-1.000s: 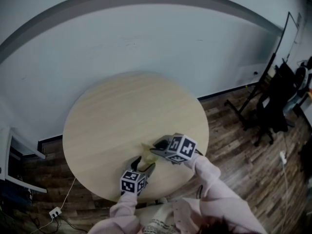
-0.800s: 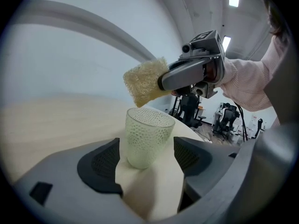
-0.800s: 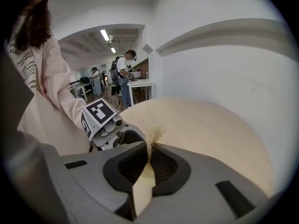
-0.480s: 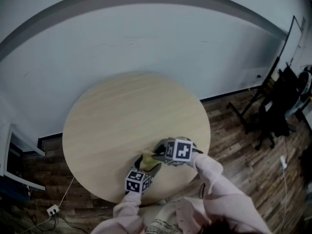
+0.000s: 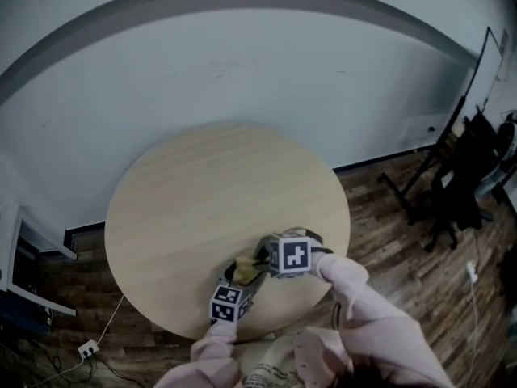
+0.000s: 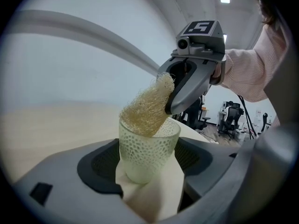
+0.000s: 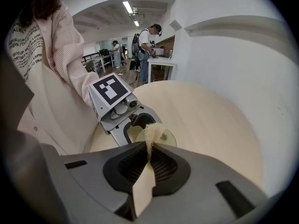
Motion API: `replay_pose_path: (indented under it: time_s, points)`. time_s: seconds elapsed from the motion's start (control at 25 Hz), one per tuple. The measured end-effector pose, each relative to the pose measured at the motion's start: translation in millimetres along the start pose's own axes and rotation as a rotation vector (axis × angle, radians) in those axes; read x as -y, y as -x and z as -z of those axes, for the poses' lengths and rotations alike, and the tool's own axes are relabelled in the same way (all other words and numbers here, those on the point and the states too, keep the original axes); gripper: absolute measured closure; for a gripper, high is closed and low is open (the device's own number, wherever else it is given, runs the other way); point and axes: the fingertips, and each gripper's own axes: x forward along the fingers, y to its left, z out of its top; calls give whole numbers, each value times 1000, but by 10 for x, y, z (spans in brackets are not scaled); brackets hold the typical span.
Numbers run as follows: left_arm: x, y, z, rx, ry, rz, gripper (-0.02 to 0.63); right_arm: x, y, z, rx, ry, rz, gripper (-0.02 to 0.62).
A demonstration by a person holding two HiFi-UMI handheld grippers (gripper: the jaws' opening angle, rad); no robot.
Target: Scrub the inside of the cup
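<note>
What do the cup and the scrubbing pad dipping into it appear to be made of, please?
The cup looks like pale green, translucent plastic or glass, its wall embossed all over with small honeycomb dimples; the look leaves open which of the two it is. The scrubbing pad looks like loofah or a coarse fibre mesh: tan and matte, with open, tangled strands and frayed edges.

From the head, steeply down onto the table, from well off, wall beyond. From the left gripper, low and near level, close on the cup, facing the right gripper. From the right gripper, tilted down, close above the same cup, facing back at the left one. Shared by all three: cup and table top.
</note>
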Motion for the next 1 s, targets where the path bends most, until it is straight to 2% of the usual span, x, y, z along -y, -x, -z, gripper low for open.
replay_pose_path:
  time_s: [0.2, 0.36, 0.52, 0.72, 1.0]
  points:
    - [26, 15, 2, -2, 13, -3, 242, 9, -47, -75, -14, 88, -9, 568]
    - [5, 27, 15, -3, 13, -13, 244, -12, -61, -19, -74, 118, -32, 568]
    - [4, 38, 41, -5, 21, -20, 244, -14, -95, -75, -67, 162, -36, 568]
    - [19, 48, -3, 4, 27, -21, 244, -29, -146, 47, -171, 211, -53, 568]
    - [20, 47, 6, 6, 29, -26, 244, -18, -204, 75, -232, 224, -71, 568]
